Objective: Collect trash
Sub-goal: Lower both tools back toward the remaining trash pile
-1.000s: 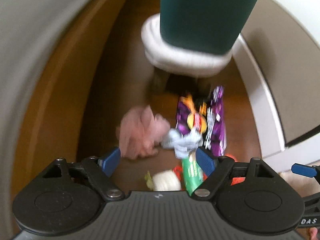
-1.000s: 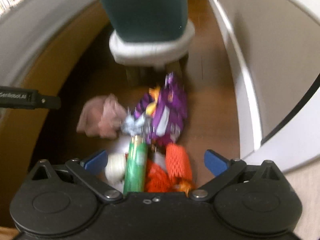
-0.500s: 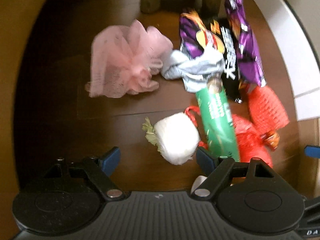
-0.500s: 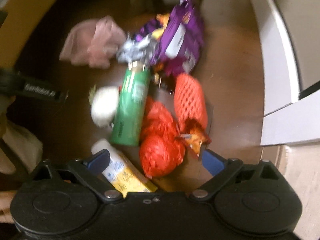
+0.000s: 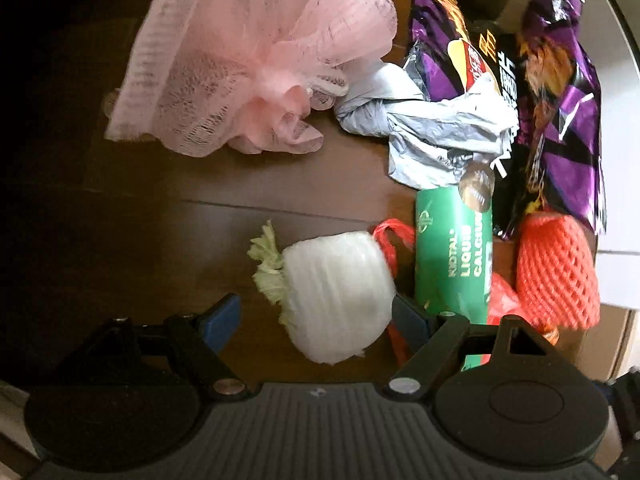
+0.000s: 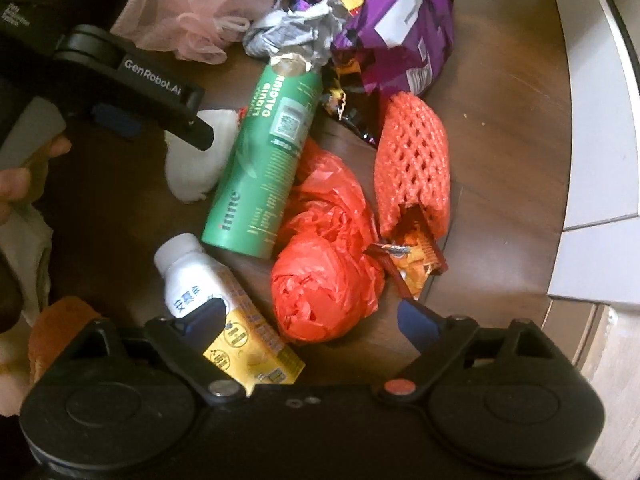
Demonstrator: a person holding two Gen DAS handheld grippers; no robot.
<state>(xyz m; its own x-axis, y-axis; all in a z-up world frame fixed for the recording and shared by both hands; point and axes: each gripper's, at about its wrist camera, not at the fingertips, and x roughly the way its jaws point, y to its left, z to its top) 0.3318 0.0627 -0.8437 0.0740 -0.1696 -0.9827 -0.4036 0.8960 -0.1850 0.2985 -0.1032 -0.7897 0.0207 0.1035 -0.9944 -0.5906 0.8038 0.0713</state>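
My left gripper [image 5: 316, 320] points down with its jaws wide around the white foam fruit net [image 5: 338, 296] at lower centre, pads not pressing yet — it's light and squashy, so I'd pinch its middle. My right gripper [image 6: 310, 316] also points down, jaws closing on the crumpled red plastic bag [image 6: 324, 276], soft and slippery, not yet touched. Farther up lie the green tube [image 6: 264, 168], orange foam net [image 6: 414, 164], and purple snack bag [image 6: 400, 24] — all on the dark wooden floor [image 6: 500, 120].
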